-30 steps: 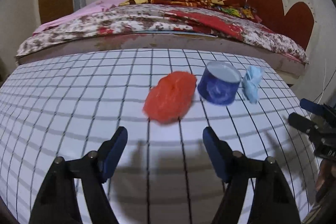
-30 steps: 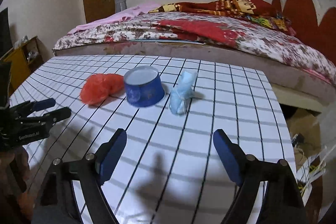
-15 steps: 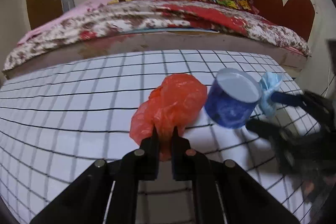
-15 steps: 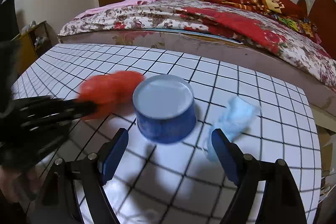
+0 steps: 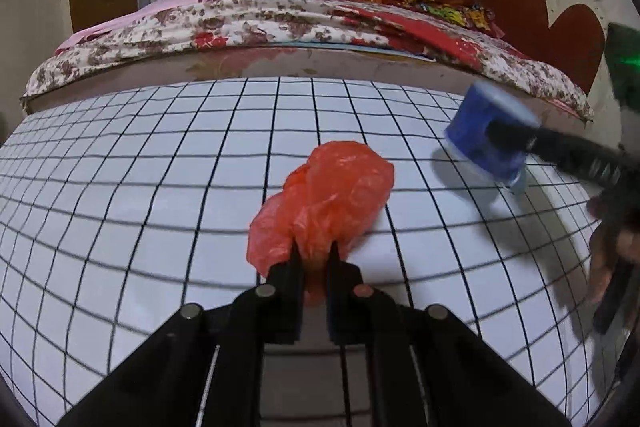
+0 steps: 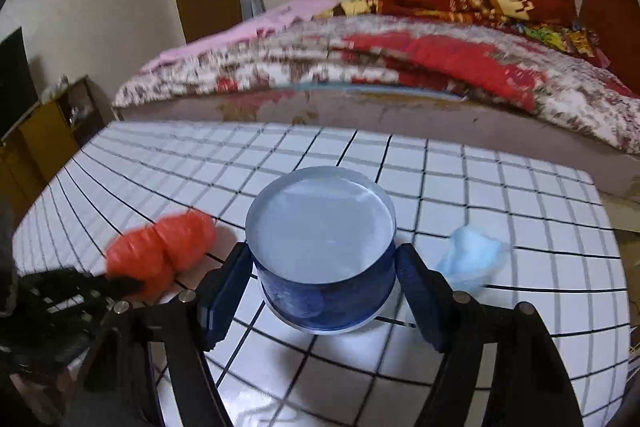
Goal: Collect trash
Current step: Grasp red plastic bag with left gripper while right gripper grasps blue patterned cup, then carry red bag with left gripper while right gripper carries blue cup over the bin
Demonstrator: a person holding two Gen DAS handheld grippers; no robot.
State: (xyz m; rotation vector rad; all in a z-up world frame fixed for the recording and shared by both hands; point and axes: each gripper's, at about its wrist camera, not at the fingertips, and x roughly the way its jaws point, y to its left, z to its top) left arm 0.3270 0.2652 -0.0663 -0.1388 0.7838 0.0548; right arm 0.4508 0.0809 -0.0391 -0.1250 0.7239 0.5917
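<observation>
My left gripper is shut on the near end of a crumpled red plastic bag on the checked table. The bag also shows in the right wrist view, with the left gripper at its left. My right gripper is closed around an upturned blue paper cup, its pads against both sides; the cup looks tilted and slightly raised in the left wrist view. A crumpled light blue wad lies to the cup's right.
A bed with floral and red covers runs along the table's far edge. A wooden cabinet stands at the left in the right wrist view. The table's right edge drops off beyond the blue wad.
My left gripper moved in and shut on the red bag. My right gripper moved forward from an open stance and closed around the blue cup, which now looks tilted and raised.
</observation>
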